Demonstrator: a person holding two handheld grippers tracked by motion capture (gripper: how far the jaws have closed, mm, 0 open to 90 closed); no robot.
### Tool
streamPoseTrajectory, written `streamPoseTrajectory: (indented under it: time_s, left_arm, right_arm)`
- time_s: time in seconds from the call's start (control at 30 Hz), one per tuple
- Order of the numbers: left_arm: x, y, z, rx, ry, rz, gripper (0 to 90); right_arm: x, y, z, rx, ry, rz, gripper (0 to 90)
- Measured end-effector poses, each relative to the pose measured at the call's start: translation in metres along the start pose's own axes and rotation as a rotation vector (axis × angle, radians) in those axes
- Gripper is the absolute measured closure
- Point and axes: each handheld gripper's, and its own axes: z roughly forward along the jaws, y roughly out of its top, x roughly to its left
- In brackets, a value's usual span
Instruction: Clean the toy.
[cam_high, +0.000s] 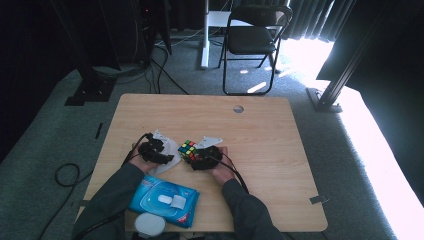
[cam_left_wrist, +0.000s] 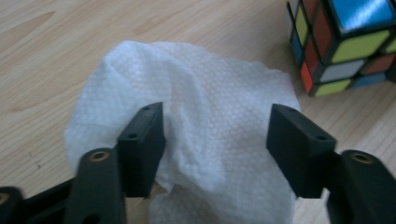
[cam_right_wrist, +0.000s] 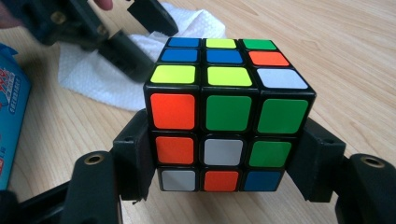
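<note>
A scrambled colour cube (cam_high: 187, 149) stands on the wooden table (cam_high: 260, 150), and my right gripper (cam_right_wrist: 224, 158) is shut on it, one jaw pressed on each side of its lower layers (cam_right_wrist: 224, 112). Just left of the cube lies a crumpled white wipe (cam_left_wrist: 210, 93). My left gripper (cam_left_wrist: 217, 135) hangs low over the wipe with its jaws wide apart, the cloth lying between them and neither pad pressing on it. The right gripper view shows that left gripper (cam_right_wrist: 144, 39) above the wipe (cam_right_wrist: 93, 79). Both hands (cam_high: 145, 162) rest near the table's middle.
A blue pack of wet wipes (cam_high: 165, 200) lies near the front edge, with a round grey lid (cam_high: 149, 225) beside it. A small hole (cam_high: 238, 108) marks the far side of the table. A folding chair (cam_high: 252, 35) stands beyond it.
</note>
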Motion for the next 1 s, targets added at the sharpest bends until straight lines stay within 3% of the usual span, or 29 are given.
streamPoseTrajectory:
  time_s: [0.3, 0.4, 0.53, 0.63, 0.83, 1.0]
  left_arm:
    - [0.003, -0.007, 0.007, 0.028, -0.008, -0.018, 23.9]
    - [0.002, -0.010, 0.009, 0.038, 0.002, -0.004, 19.8]
    - [0.000, -0.008, 0.009, 0.056, 0.026, 0.014, 21.2]
    - [0.001, -0.006, 0.006, 0.069, 0.039, -0.005, 32.7]
    - [0.003, -0.005, 0.001, 0.072, 0.057, -0.002, 77.8]
    - [0.007, -0.005, -0.005, 0.012, 0.022, -0.042, 85.8]
  right_arm:
    - [-0.001, 0.000, -0.002, 0.001, -0.002, 0.003, 33.9]
    - [-0.002, 0.000, -0.003, -0.002, -0.004, 0.004, 33.9]
    - [-0.003, 0.000, -0.003, -0.005, -0.006, 0.005, 33.9]
    - [-0.003, 0.001, -0.003, -0.006, -0.006, 0.006, 33.9]
    - [-0.002, 0.001, -0.003, -0.014, 0.003, 0.007, 33.9]
    - [0.000, 0.002, -0.004, -0.019, 0.014, -0.002, 33.9]
